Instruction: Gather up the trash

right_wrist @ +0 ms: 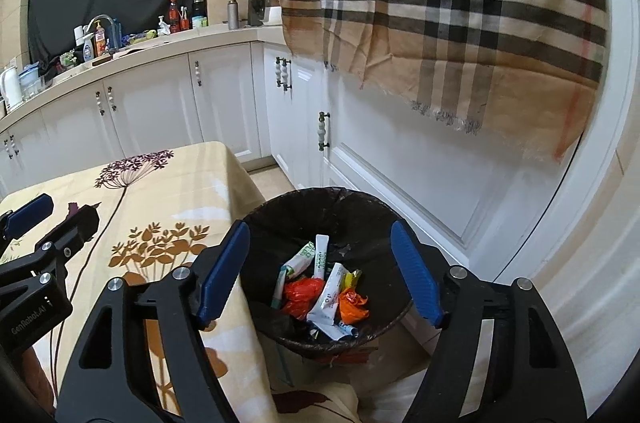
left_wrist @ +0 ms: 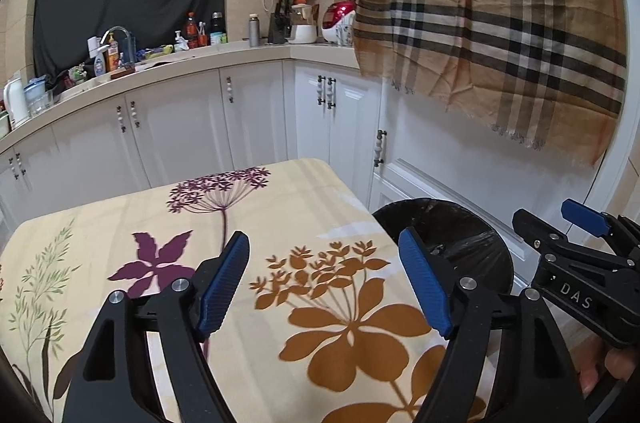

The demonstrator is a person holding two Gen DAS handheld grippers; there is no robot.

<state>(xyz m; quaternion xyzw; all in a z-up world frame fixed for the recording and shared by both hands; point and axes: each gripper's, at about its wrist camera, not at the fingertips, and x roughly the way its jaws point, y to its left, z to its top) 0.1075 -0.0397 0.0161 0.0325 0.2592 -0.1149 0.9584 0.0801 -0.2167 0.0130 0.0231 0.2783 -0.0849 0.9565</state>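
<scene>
Now both grippers' fingers wide, empty: left gripper [left_wrist: 324, 283] over table edge [left_wrist: 360, 207], right gripper [right_wrist: 320, 271] over bin rim [right_wrist: 256, 215].

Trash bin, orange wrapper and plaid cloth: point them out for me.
Trash bin [right_wrist: 256, 223]: right wrist view, bag-lined rim at upper left.
Orange wrapper [right_wrist: 352, 305]: right wrist view, middle of the crumpled piece inside the bin.
Plaid cloth [right_wrist: 460, 15]: right wrist view, centre of the hanging fabric.

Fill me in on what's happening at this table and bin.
A person is clearing trash with a handheld gripper in each hand. Both the left gripper and the right gripper have open jaws with nothing between them. The right one is aimed at the black-lined trash bin beside the table, which holds tubes, sachets and orange wrappers. The floral tablecloth shows no trash in either view.
</scene>
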